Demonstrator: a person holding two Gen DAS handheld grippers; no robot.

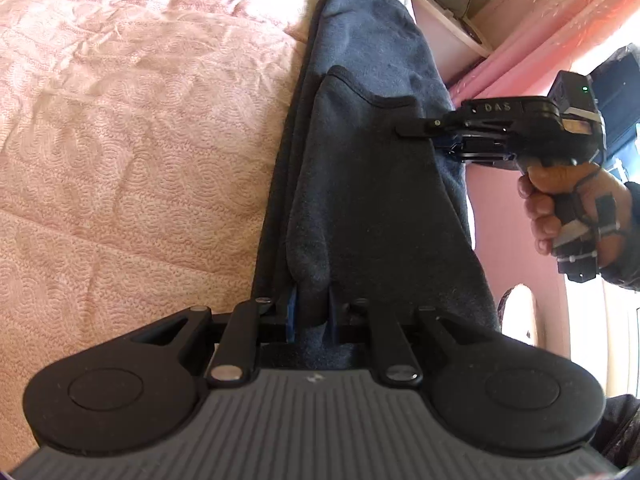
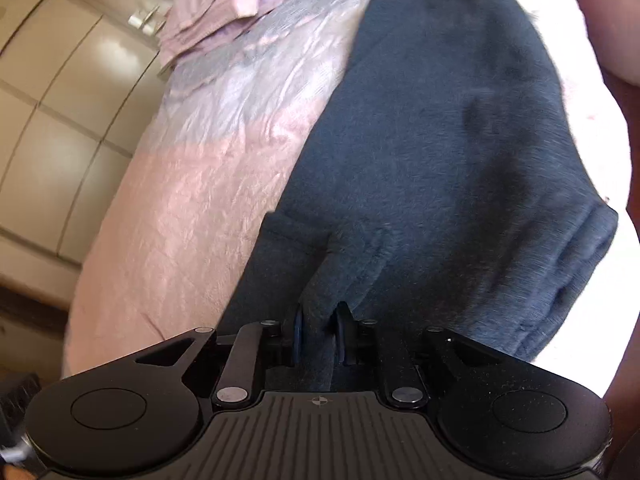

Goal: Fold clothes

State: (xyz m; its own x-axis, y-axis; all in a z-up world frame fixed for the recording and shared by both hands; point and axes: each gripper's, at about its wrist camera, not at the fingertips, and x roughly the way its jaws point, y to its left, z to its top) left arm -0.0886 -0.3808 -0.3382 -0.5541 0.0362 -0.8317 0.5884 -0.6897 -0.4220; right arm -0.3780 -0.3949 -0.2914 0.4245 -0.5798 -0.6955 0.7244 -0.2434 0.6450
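Note:
A dark blue-grey garment [image 1: 360,184] lies lengthwise along the edge of a bed, folded into a long strip. My left gripper [image 1: 311,312] is shut on its near end, and a pinch of cloth stands up between the blue pads. In the same view the right gripper [image 1: 412,130] comes in from the right, held by a hand [image 1: 560,204], and bites the garment's right edge further along. In the right wrist view the right gripper [image 2: 320,334] is shut on a ridge of the garment [image 2: 440,140], which spreads out ahead of it.
The bed wears a pink quilted cover [image 1: 132,140]. A pile of pale lilac clothes [image 2: 224,4] sits at the far end of the bed, with cream wardrobe doors [image 2: 52,120] to its left. Pink curtains [image 1: 560,24] hang to the right of the bed.

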